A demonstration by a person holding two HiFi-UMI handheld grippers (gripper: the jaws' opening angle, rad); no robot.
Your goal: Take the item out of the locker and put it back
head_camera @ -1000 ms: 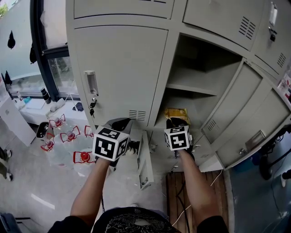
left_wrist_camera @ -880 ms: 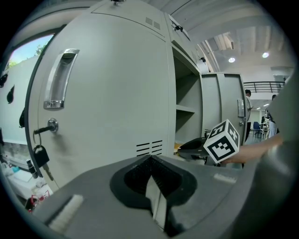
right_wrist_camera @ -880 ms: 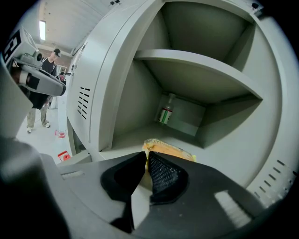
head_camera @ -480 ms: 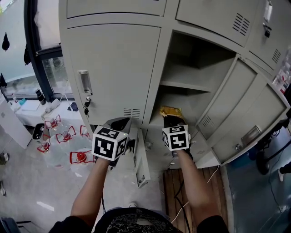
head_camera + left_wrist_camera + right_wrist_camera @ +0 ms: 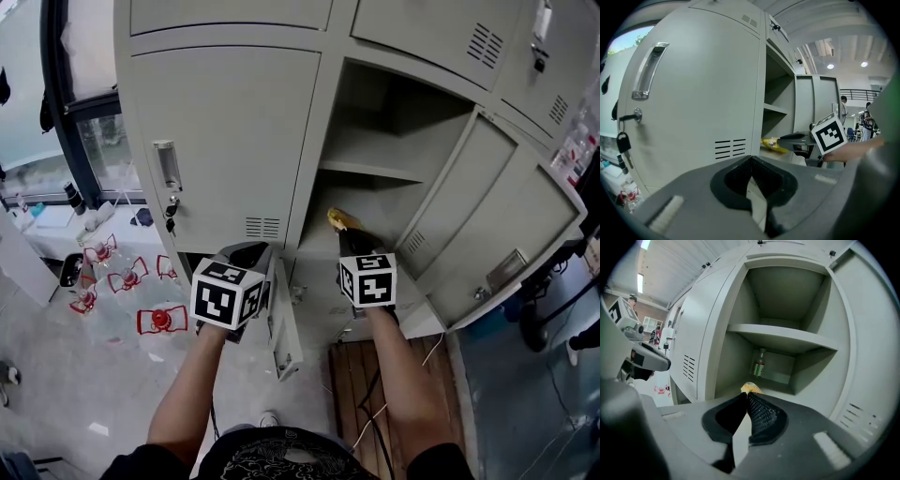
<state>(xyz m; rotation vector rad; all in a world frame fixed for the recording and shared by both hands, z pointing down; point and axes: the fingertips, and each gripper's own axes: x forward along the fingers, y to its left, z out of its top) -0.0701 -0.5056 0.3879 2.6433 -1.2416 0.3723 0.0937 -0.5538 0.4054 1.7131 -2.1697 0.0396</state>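
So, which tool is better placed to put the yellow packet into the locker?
Right: the right tool grips the yellow packet at the open locker; the left tool faces a closed door.

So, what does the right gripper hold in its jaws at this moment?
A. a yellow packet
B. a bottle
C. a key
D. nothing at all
A: the right gripper has its jaws shut on the yellow packet, at the front of the lower compartment of the locker. The bottle stands apart at the back.
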